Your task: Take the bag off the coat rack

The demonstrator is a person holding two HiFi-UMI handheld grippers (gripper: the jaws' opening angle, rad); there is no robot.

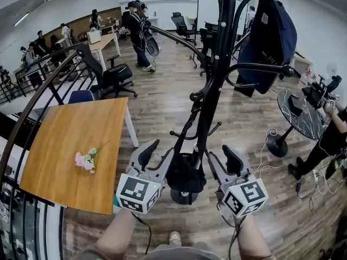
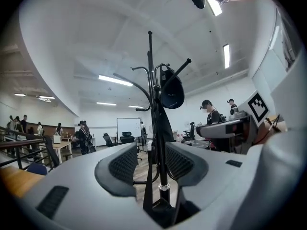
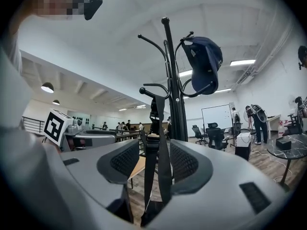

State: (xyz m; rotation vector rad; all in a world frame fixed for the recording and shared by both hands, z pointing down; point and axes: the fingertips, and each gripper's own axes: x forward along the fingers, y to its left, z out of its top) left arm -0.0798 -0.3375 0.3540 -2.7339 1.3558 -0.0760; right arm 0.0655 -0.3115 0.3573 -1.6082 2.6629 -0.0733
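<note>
A black coat rack (image 1: 214, 85) stands in the middle of the head view. A small black bag (image 1: 185, 173) hangs low against its pole by a long black strap (image 1: 187, 129) from a hook. A navy bag (image 1: 268, 37) hangs on an upper arm of the rack. My left gripper (image 1: 160, 151) is open just left of the black bag. My right gripper (image 1: 217, 153) is open just right of it. In the left gripper view the pole (image 2: 158, 143) and a strap run between the open jaws. In the right gripper view the strap (image 3: 158, 166) hangs between the open jaws.
A wooden table (image 1: 76, 150) with pink flowers (image 1: 85, 160) stands to the left, beside a black railing (image 1: 32, 96). A round dark table (image 1: 303, 115) and a person (image 1: 331, 134) are at the right, with cables (image 1: 271, 145) on the floor. An office chair (image 1: 114, 77) and several people stand behind.
</note>
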